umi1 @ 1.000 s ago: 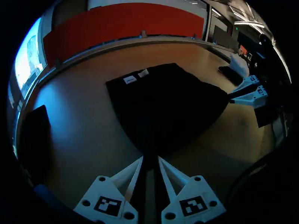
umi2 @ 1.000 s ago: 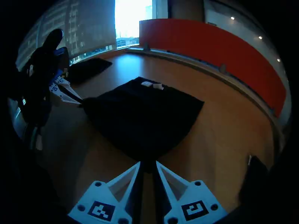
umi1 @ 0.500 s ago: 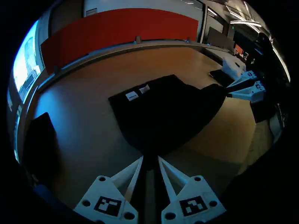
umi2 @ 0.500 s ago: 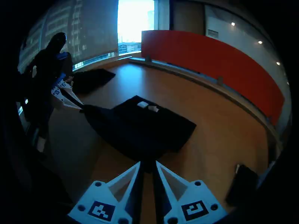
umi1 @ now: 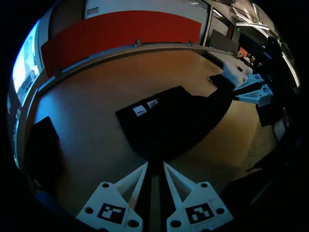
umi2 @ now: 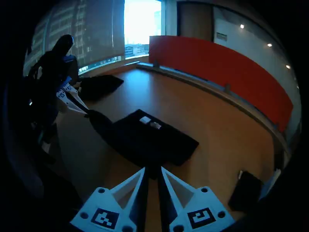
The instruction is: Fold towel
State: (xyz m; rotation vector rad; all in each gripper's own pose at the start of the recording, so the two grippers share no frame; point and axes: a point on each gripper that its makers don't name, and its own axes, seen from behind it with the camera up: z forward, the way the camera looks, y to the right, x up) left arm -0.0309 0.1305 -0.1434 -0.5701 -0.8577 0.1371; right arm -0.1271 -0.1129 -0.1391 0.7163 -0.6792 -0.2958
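Left tongs (umi1: 155, 164) and right tongs (umi2: 153, 169) each pinch one black towel (umi1: 174, 120).

**No text can be read**

The two white tags (umi1: 140, 111) on the towel (umi1: 177, 123) are too small to make out. The left gripper (umi1: 155, 165) and right gripper (umi2: 153, 169) carry black-and-white square markers (umi1: 111, 213), patterns without letters or digits.

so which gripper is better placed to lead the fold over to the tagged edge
Right, marginally. Both the right gripper and left gripper have jaws shut on a lifted towel corner, but the flat far corner looks closer ahead of the right one.
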